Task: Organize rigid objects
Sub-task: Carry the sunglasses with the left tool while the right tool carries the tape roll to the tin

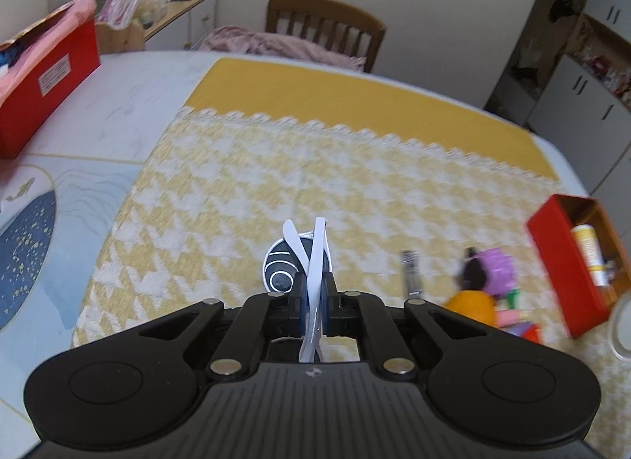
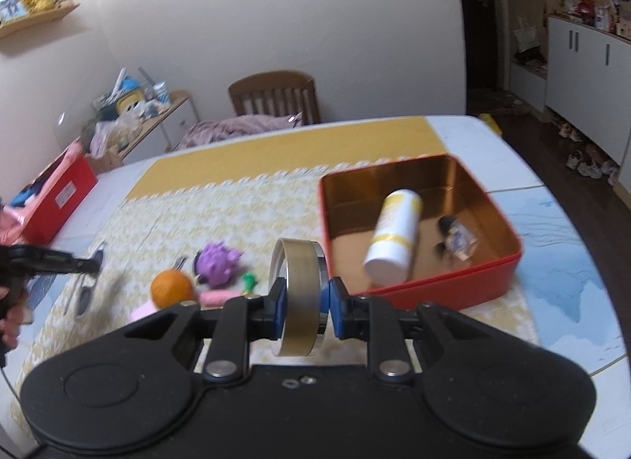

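Though several things here carry print, none can be read: the white label on the long red box (image 1: 51, 78) at the table's far left, the yellow-banded white bottle (image 2: 394, 240) and the small packet (image 2: 459, 242) beside it are all too blurred.

The left gripper (image 1: 314, 293) is clamped on white straps (image 1: 315, 261), with a dark round piece (image 1: 282, 271) rimmed in white hanging just past the pads, above the yellow cloth (image 1: 315, 163). Only this view shows the metal clipper (image 1: 410, 273) clearly.

The right gripper (image 2: 305, 301) is clamped on a tape roll (image 2: 299, 297), held on edge just beside the red tin (image 2: 434, 289). Only this view looks into the tin, where bottle and packet lie. It also shows the left gripper from outside, a hand (image 2: 12, 321) behind it.

Orange ball (image 2: 171, 287) and purple toy (image 2: 219, 261) lie between the grippers.
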Motion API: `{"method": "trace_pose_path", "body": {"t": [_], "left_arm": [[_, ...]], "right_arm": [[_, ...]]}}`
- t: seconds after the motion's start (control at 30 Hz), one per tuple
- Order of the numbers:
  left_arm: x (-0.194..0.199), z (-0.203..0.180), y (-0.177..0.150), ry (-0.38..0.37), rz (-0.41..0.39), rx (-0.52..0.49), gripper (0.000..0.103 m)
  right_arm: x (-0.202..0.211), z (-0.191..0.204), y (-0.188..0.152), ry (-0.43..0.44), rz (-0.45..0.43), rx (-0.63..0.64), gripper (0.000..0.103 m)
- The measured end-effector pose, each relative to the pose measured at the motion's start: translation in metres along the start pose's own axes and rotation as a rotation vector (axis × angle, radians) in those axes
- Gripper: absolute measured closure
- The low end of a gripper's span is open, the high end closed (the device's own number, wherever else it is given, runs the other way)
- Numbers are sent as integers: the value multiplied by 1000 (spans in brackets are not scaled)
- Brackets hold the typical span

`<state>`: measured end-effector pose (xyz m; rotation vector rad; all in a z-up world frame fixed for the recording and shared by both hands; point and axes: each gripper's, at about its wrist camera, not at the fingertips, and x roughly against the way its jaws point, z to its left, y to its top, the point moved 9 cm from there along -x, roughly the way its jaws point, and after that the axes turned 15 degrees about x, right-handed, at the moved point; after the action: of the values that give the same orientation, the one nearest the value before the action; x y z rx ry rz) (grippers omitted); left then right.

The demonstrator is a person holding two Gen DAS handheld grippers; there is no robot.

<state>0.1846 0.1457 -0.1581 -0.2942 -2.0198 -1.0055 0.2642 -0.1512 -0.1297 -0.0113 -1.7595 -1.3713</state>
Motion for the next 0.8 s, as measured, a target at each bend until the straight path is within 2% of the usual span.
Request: {"method": "trace_pose_path", "body": {"t": [0.23,0.63,0.8], "left_arm": [[25,-52,8,-99,-36,-42,97],[21,-175,-4,-228,7,-179,97],[9,-229,-17,-265,46,-234,97]], "right_arm": [[12,-42,19,-46,-66,-44,82],[-9,-103,21,-95,-54,-57,82],[-25,-117,15,-76,-26,-59,82]]}}
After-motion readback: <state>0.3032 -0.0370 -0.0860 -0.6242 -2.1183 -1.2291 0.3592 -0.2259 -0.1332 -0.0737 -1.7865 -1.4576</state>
